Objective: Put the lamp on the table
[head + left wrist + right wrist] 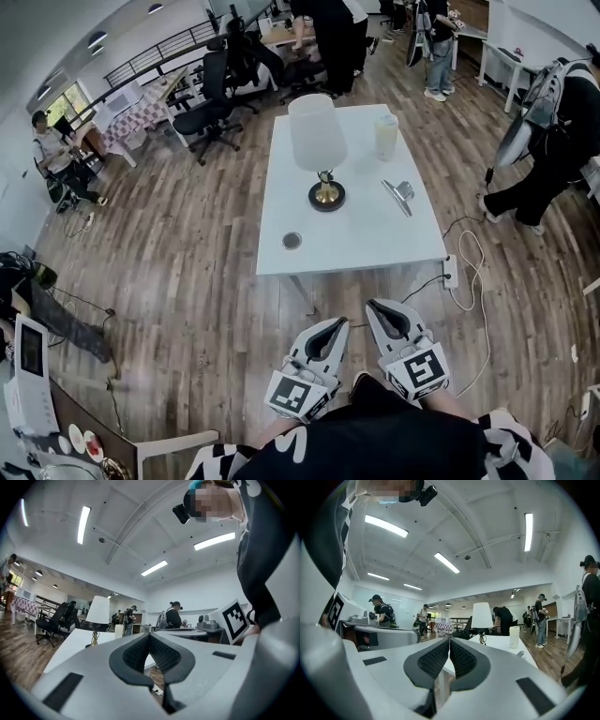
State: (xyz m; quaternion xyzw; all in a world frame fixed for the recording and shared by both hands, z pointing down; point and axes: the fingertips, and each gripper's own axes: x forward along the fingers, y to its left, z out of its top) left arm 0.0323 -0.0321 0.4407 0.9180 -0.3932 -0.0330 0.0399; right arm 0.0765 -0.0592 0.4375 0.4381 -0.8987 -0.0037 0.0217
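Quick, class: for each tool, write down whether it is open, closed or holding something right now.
Left tool: closed, holding nothing.
Right tool: closed, holding nothing.

No word, number or brand name can be read in any view. The only printed signs are code patterns. The left gripper (330, 328) bears a white cube (298, 394) with a black-and-white square marker made of blocks, not letters. The right gripper (377, 307) bears a second white cube (424, 369) with a marker of the same kind, also seen in the left gripper view (236, 619). The white flat device with a dark screen (28, 361) is too small to read.
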